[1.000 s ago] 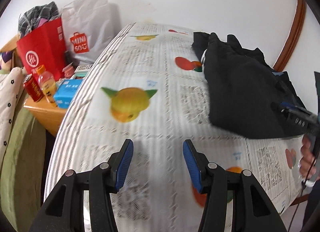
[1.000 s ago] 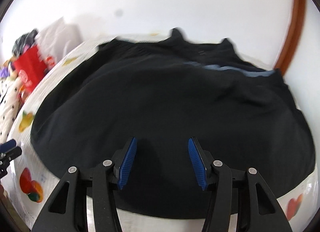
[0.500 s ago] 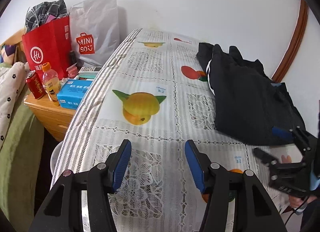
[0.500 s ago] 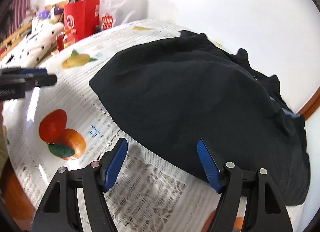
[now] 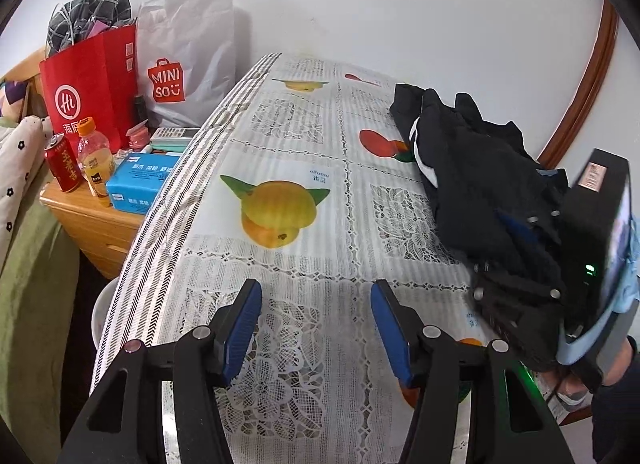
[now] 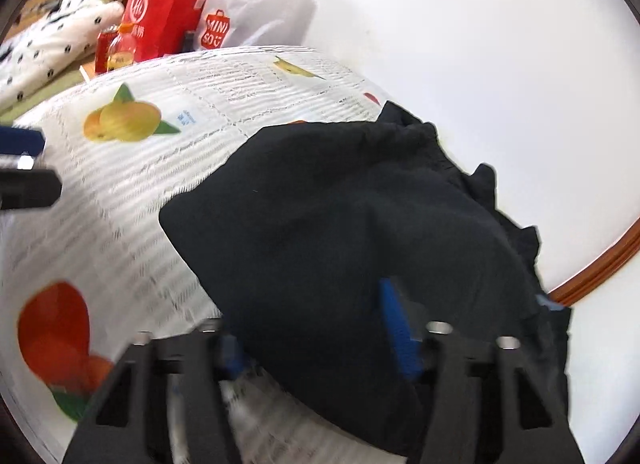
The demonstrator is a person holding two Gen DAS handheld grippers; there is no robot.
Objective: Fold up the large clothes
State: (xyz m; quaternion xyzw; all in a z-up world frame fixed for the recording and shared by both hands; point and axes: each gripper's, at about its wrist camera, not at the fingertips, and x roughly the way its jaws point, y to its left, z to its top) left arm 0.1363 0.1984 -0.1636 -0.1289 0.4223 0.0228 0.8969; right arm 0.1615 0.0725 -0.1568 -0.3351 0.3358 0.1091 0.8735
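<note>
The black garment (image 5: 476, 179) is lying in a rumpled heap along the right edge of the table (image 5: 304, 135), running toward the far right corner by the wall — no clean fold line is showing, so the folding appears to be at its very start, with spreading, smoothing and every fold remaining to be done.

The left gripper (image 5: 316, 320) is hovering over the near part of the table with its blue pads standing wide apart and nothing between them, well apart from the garment. The right gripper (image 6: 316, 340) is sitting at the garment's near edge; its jaws are standing apart, with dark cloth bulging into the gap, but the blurred right wrist view is not showing whether the pads are touching it.

The left wrist view alone is showing the bedside cabinet (image 5: 92, 223) off the left edge, carrying a red can, an orange bottle and a blue tissue pack. The right wrist view alone is showing the garment's near hem — a rounded, doubled-over lobe
</note>
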